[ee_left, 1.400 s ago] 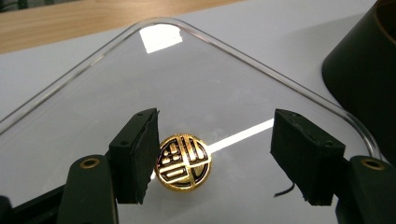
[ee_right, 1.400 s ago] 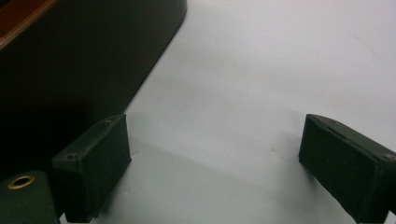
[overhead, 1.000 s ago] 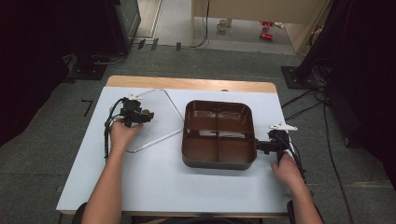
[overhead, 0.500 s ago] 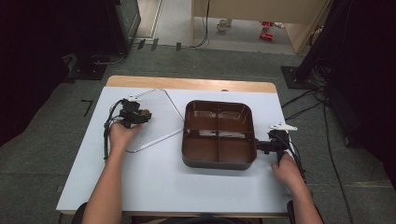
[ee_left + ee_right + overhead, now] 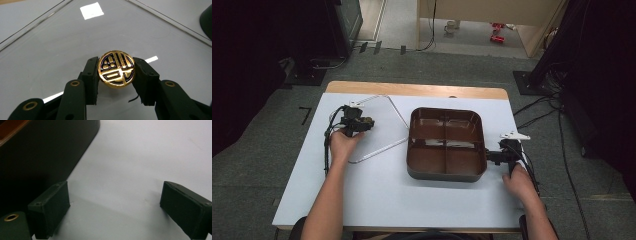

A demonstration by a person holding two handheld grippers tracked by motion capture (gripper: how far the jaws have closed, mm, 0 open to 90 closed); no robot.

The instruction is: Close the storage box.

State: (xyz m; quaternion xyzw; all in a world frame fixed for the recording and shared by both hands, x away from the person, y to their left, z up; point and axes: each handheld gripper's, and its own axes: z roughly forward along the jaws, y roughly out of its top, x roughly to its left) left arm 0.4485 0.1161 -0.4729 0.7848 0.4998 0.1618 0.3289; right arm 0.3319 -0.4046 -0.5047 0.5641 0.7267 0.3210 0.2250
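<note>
1. The left gripper (image 5: 116, 75) is clenched on a round gold-and-black token (image 5: 116, 69). The two black jaws press its opposite edges, so the patterned face stays turned toward the camera and the piece cannot roll out.
2. In the high view the left gripper (image 5: 358, 123) sits over the table's (image 5: 377, 195) left half, toward the far edge. It hovers above a clear sheet (image 5: 377, 127) that lies flat there. The token appears lifted off the sheet, since its lower rim hangs free between the jaws; this reads as a carry, not a rest.
3. The right gripper (image 5: 117, 205) is released, its jaws spread wide over bare tabletop with nothing between them.
4. That gripper (image 5: 498, 156) waits just beside the right wall of the brown divided tray (image 5: 446, 172), near the table's right edge. It probably stands ready to steady the tray; whether it touches the wall cannot be told.
5. The tray sits at the middle of the table, between both hands, with its four compartments empty. It looks like the likely place for the token.
</note>
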